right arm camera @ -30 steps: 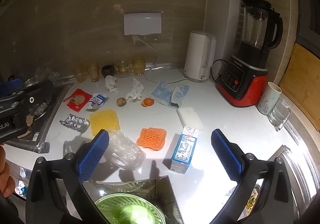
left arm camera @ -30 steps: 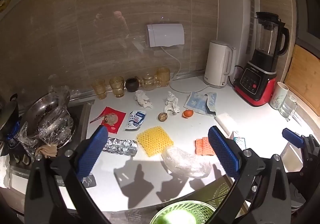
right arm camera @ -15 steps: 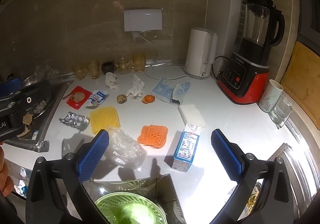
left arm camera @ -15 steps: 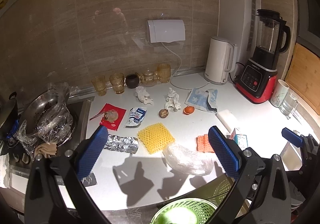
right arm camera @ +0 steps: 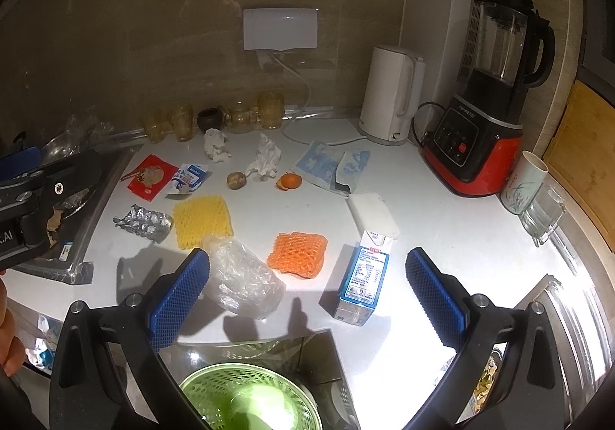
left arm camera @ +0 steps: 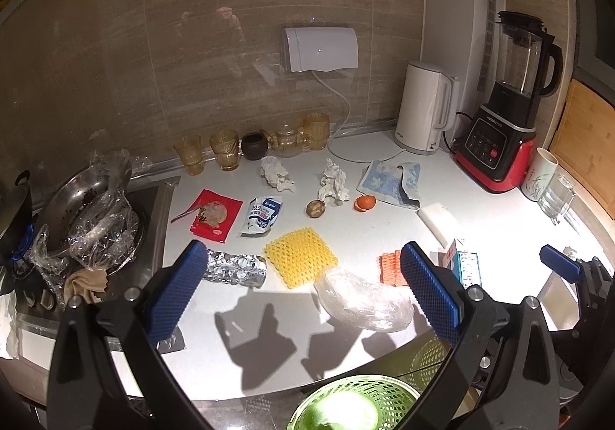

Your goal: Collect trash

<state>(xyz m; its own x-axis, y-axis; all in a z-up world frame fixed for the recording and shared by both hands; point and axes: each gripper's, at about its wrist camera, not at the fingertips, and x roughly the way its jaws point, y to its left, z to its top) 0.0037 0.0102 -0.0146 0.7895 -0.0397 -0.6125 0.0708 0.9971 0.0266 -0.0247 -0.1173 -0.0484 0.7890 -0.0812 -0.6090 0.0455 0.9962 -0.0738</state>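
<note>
Trash lies on the white counter (left arm camera: 238,318): a clear plastic bag (left arm camera: 363,301), yellow foam net (left arm camera: 301,257), crumpled foil (left arm camera: 236,268), orange foam net (right arm camera: 298,254), milk carton (right arm camera: 365,278), red wrapper (left arm camera: 215,215), alcohol wipe pack (left arm camera: 262,215), two tissues (left arm camera: 276,173), an orange peel (left arm camera: 364,202). A green bin (right arm camera: 246,397) sits below the counter's front edge. My left gripper (left arm camera: 303,291) is open and empty above the front edge. My right gripper (right arm camera: 307,295) is open and empty over the bag (right arm camera: 242,282) and carton.
A white kettle (left arm camera: 423,109) and a red blender (left arm camera: 503,122) stand at the back right. Amber glasses (left arm camera: 225,149) line the wall. A stove with a plastic-covered bowl (left arm camera: 84,207) is at the left. A cup (left arm camera: 540,180) and a glass stand at the right.
Both grippers have drawn back and up a little, so the counter items sit slightly farther off. Nothing was picked up.
</note>
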